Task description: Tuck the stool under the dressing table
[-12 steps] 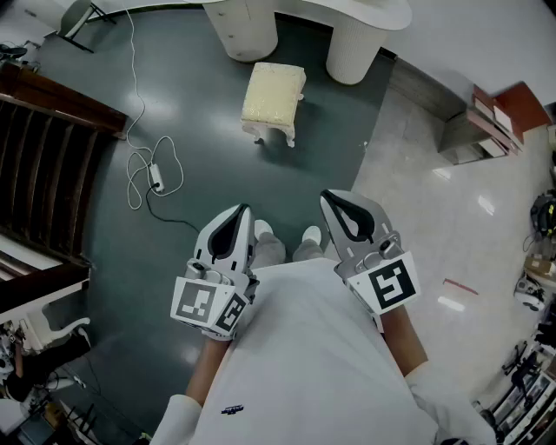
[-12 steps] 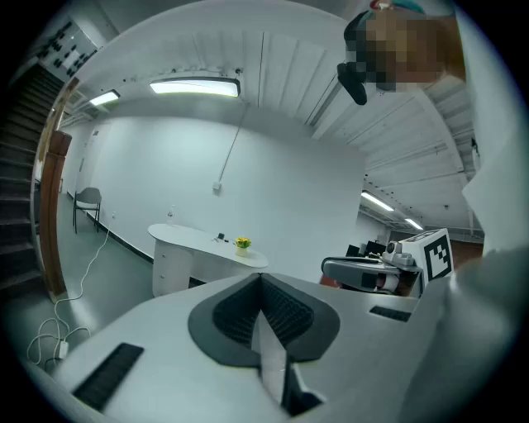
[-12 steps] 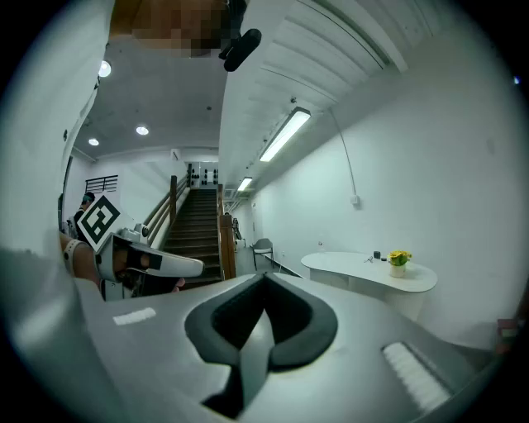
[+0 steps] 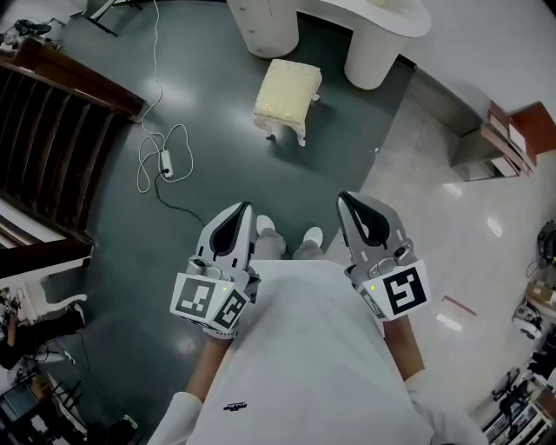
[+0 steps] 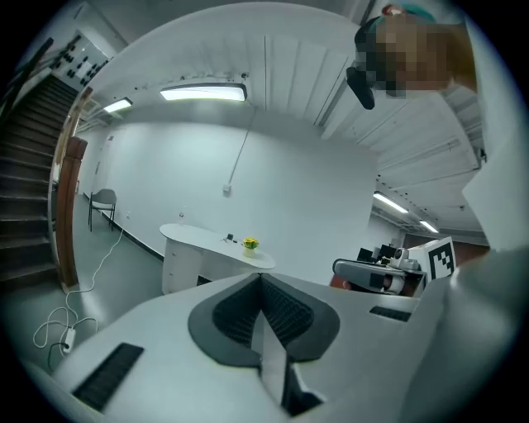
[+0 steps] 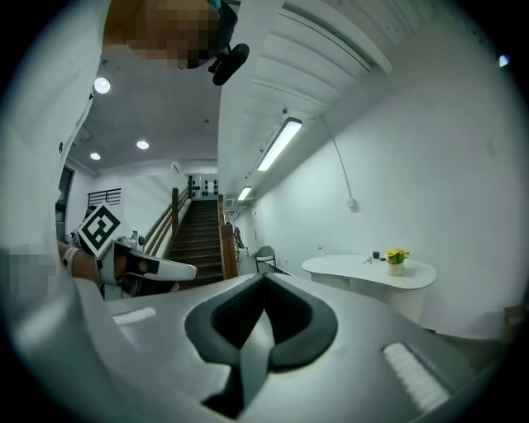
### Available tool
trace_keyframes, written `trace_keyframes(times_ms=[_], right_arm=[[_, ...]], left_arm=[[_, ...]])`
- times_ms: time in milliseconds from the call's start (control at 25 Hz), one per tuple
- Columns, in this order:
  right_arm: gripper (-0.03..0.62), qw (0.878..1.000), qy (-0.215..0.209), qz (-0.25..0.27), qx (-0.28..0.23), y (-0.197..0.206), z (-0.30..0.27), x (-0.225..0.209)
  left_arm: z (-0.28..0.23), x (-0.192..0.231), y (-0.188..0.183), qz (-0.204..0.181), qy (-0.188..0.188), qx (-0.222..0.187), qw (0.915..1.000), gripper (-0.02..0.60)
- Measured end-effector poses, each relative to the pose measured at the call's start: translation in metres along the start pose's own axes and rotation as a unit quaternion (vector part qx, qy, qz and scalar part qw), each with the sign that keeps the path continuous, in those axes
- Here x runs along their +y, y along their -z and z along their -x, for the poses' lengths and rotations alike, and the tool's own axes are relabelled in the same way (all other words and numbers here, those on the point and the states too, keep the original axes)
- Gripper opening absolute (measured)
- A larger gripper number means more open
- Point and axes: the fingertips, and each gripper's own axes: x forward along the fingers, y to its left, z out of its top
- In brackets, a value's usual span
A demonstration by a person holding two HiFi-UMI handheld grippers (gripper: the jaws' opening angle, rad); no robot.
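I hold both tools low in front of my body, side by side at waist height, tips pointing to 12 o'clock. The left tool (image 4: 241, 211) has its jaws pressed fully together with nothing between them; its own view shows the two dark pads meeting in a single seam. The right tool (image 4: 349, 202) is the same, jaws together and empty. Neither one touches anything.

The stool (image 4: 287, 98), with a cream cushion on short white legs, stands on the dark grey floor (image 4: 217, 139) at about 12 o'clock from my shoes (image 4: 265, 228), well apart from both tools. It sits out in front of the dressing table (image 4: 401, 14), near the left of its two round white pedestals and just outside the gap between them, not under the top. The stool is turned a little askew to the table.

From the left gripper view, the table's white surface carries a small pot of yellow flowers (image 5: 250, 244). At 10 o'clock a white cable (image 4: 156, 169) lies looped on the floor, and a dark wooden staircase (image 4: 52, 130) runs along 9 o'clock.
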Motion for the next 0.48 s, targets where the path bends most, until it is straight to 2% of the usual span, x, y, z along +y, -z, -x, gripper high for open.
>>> trace_keyframes(times_ms=[160, 320, 480], right_arm=[[0.011, 1.000, 0.004, 0.014, 0.001, 0.005, 0.016, -0.012], [0.011, 1.000, 0.012, 0.004, -0.005, 0.003, 0.034, -0.023], [0.011, 1.000, 0.021, 0.003, 0.000, 0.010, 0.028, -0.029]], left_arm=[[-0.006, -0.020, 0.007, -0.003, 0.019, 0.001, 0.9998, 0.009], [-0.019, -0.032, 0.004, -0.008, 0.032, 0.002, 0.9994, 0.009], [-0.033, -0.024, -0.005, -0.009, 0.037, -0.003, 0.9993, 0.009]])
